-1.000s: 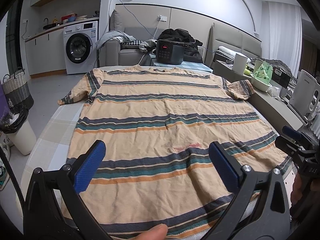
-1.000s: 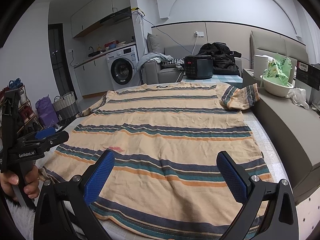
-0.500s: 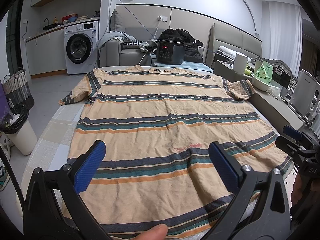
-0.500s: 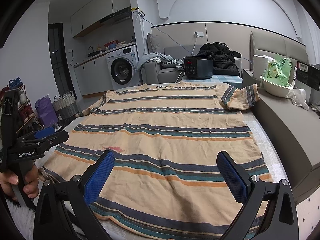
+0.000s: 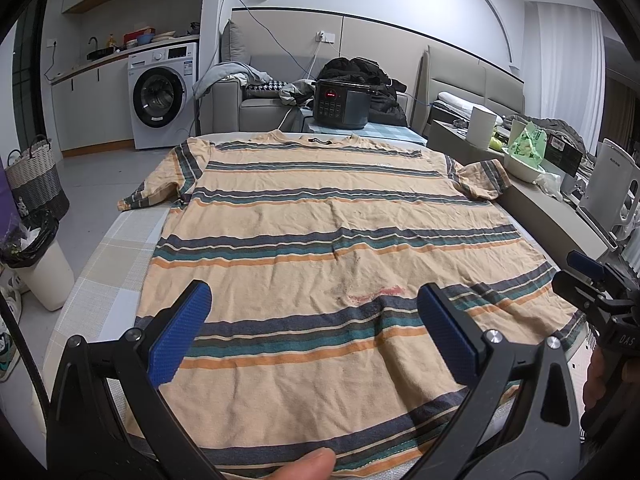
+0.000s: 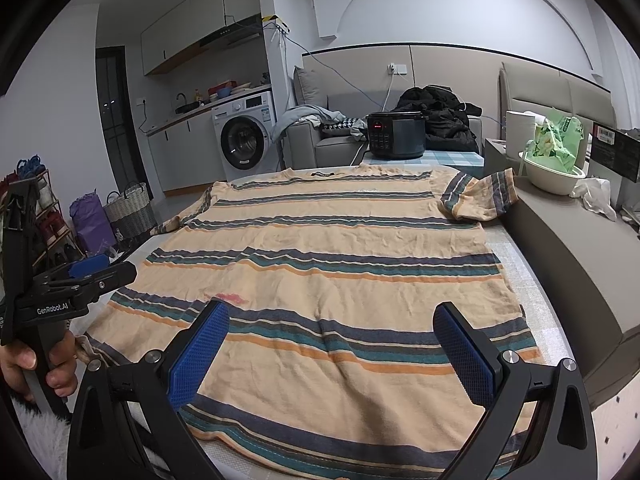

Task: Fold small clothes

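A peach T-shirt [image 5: 320, 224] with dark, teal and orange stripes lies spread flat on the table, collar at the far end, hem nearest me; it also shows in the right wrist view [image 6: 332, 264]. A small red stain [image 5: 376, 294] sits near the lower middle. My left gripper [image 5: 312, 332] is open and empty, hovering above the hem. My right gripper [image 6: 332, 348] is open and empty above the hem too. The right gripper also appears at the right edge of the left wrist view [image 5: 588, 280], and the left gripper at the left edge of the right wrist view [image 6: 80, 280].
A checked cloth covers the table [image 5: 112, 264]. A black cooker [image 5: 340, 104] stands beyond the collar. A grey bench [image 6: 568, 248] with a bowl [image 6: 554, 178] and bags runs along the right. A white bin [image 5: 44, 268] and baskets [image 5: 36, 176] stand on the floor at left.
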`<action>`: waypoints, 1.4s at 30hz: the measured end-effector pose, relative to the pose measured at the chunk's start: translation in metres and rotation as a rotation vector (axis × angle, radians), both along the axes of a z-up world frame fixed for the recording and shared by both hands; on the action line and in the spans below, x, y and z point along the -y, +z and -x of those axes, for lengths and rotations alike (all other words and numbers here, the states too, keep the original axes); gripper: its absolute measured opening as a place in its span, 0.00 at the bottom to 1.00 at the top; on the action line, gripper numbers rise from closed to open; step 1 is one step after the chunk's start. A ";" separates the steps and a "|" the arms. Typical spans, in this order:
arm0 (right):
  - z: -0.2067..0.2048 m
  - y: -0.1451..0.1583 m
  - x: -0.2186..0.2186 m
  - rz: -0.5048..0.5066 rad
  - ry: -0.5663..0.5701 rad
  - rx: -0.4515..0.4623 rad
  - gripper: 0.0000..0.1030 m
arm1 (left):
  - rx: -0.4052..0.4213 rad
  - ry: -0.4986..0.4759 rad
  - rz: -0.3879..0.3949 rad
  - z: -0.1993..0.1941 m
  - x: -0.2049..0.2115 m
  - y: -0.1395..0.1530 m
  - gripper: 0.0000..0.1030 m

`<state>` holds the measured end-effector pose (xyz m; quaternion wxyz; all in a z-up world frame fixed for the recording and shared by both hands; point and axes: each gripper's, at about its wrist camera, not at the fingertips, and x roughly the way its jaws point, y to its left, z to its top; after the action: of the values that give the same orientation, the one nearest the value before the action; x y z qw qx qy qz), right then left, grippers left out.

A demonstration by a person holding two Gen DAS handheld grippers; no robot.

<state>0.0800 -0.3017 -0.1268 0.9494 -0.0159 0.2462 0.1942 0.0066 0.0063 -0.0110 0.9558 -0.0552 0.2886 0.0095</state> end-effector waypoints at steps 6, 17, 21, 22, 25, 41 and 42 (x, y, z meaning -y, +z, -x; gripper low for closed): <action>0.000 0.000 0.000 0.000 0.001 0.000 1.00 | -0.001 0.002 -0.002 0.000 0.000 0.000 0.99; -0.003 0.001 0.004 0.001 -0.012 -0.006 1.00 | 0.000 0.001 0.000 0.000 -0.004 0.002 0.99; -0.011 0.007 0.014 -0.023 -0.053 -0.016 1.00 | -0.002 -0.010 0.022 -0.009 -0.008 0.008 0.99; -0.014 0.009 0.017 -0.028 -0.066 -0.019 1.00 | -0.002 -0.017 0.033 -0.013 -0.008 0.011 0.99; -0.029 0.018 0.030 -0.049 -0.149 -0.038 1.00 | 0.004 -0.043 0.042 -0.032 -0.007 0.022 0.99; -0.190 0.019 0.102 -0.265 -0.396 -0.264 0.85 | -0.046 -0.249 0.026 -0.207 0.055 0.056 0.99; -0.201 0.017 0.102 -0.270 -0.412 -0.271 0.84 | -0.048 -0.253 0.027 -0.215 0.057 0.055 0.99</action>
<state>0.2808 -0.4038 -0.1095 0.9208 0.1871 0.3410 0.0286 0.2219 -0.0503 0.0438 0.9414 -0.0308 0.3160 -0.1134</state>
